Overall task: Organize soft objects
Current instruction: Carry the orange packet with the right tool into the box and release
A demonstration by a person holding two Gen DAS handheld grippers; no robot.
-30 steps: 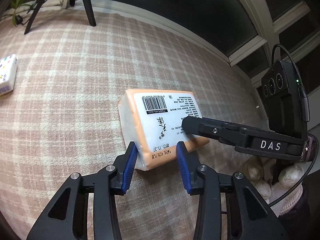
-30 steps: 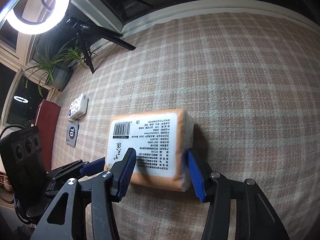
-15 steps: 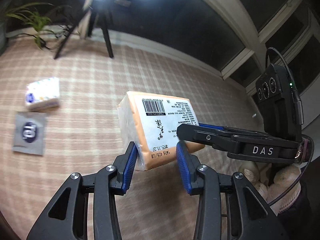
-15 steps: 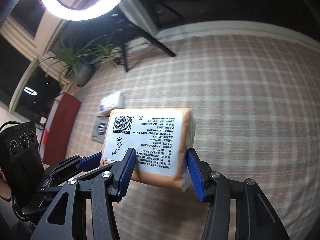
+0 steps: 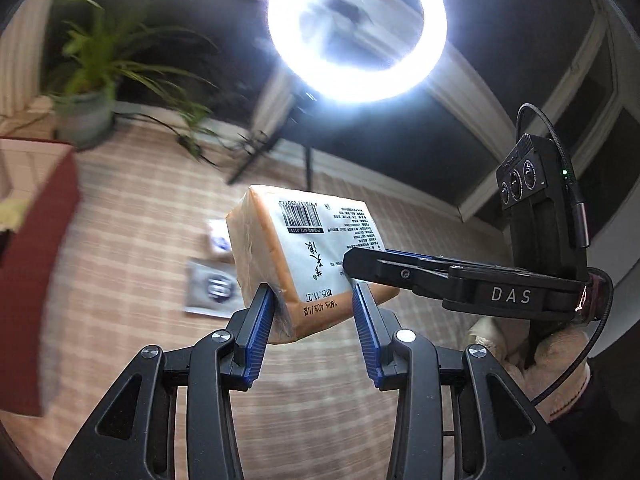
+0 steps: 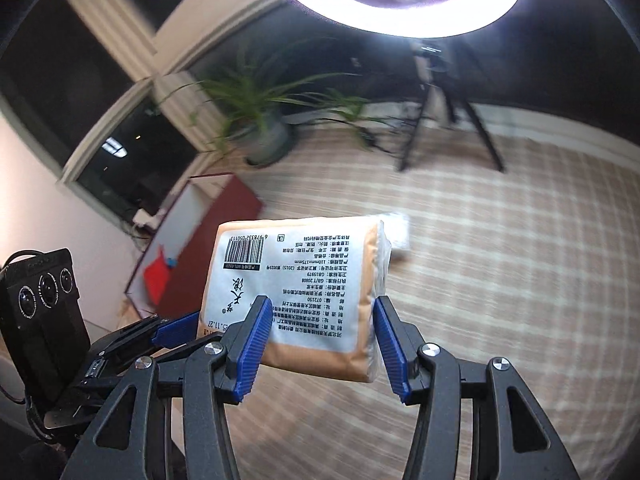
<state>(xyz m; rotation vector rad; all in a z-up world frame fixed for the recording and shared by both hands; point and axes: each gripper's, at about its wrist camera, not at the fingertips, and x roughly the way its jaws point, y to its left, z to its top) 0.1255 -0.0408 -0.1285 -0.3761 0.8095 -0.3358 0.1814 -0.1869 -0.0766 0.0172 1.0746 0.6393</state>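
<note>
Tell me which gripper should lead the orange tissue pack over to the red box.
Left, probably. Both the left gripper and the right gripper are clamped on the orange tissue pack, lifted off the checked cloth. In both wrist views the red box lies on the left gripper's side.

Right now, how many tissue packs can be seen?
2: orange tissue pack held by left gripper and right gripper; small white pack on checked cloth. Others may be hidden.
</note>
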